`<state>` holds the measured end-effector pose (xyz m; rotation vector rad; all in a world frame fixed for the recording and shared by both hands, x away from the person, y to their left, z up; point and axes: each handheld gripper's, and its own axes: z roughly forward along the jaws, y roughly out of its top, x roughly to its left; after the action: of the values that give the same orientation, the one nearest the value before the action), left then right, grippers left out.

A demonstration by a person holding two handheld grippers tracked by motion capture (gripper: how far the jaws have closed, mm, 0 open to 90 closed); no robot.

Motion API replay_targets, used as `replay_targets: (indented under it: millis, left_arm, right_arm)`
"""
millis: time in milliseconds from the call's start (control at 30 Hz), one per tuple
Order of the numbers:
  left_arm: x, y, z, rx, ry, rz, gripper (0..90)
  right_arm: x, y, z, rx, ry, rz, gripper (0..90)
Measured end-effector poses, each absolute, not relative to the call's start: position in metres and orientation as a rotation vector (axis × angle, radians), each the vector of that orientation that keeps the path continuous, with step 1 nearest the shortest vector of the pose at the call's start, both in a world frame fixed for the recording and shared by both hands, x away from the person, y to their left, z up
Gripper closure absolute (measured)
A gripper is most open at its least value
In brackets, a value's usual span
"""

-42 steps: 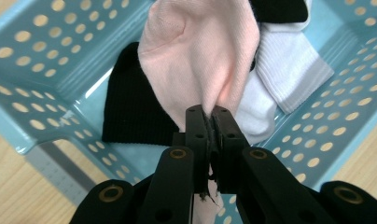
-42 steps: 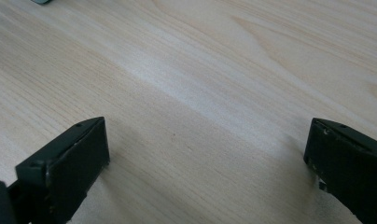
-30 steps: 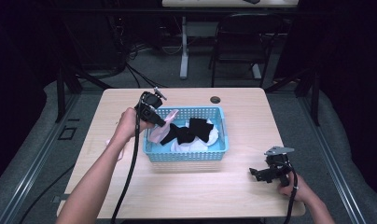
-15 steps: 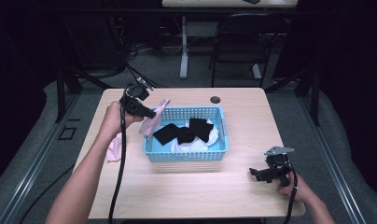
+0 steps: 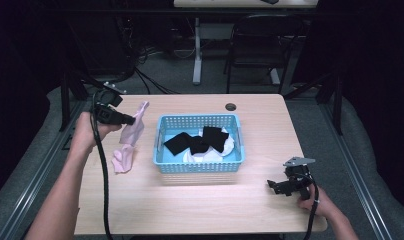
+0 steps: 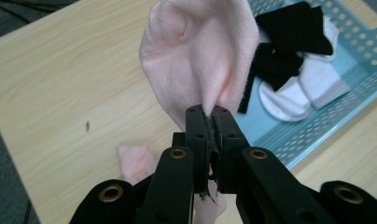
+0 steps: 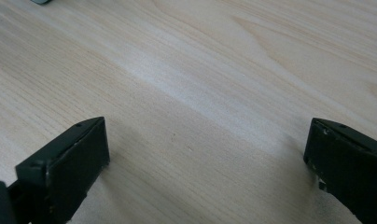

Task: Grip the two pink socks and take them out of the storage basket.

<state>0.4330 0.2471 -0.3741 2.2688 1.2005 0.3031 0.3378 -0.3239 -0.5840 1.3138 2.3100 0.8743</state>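
Wooden table: left gripper pinches 1 pink sock (hanging), now carried left of the basket; right gripper spread.

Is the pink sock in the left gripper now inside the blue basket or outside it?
Outside. The left gripper holds the pink sock in the air, left of the blue basket, above the wooden table.

Soft knit pink sock, matt wooden table, perforated plastic basket.
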Motion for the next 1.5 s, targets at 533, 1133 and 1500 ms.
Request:
replay_targets:
  millis: [533,1133,1500]
  left_arm:
    - [0.426,0.297,-0.448,2.328,1.449,0.205,86.3]
    - [0.423,0.322,-0.506,2.259,1.651,0.225,36.4]
    - [0.383,0.335,-0.503,2.165,1.667,0.329,4.2]
  right_arm:
    - [0.338,-0.324,-0.584,1.314,2.308,0.871,0.0]
    - [0.338,-0.324,-0.584,1.314,2.309,0.875,0.0]
    - [0.338,-0.324,-0.584,1.315,2.308,0.870,0.0]
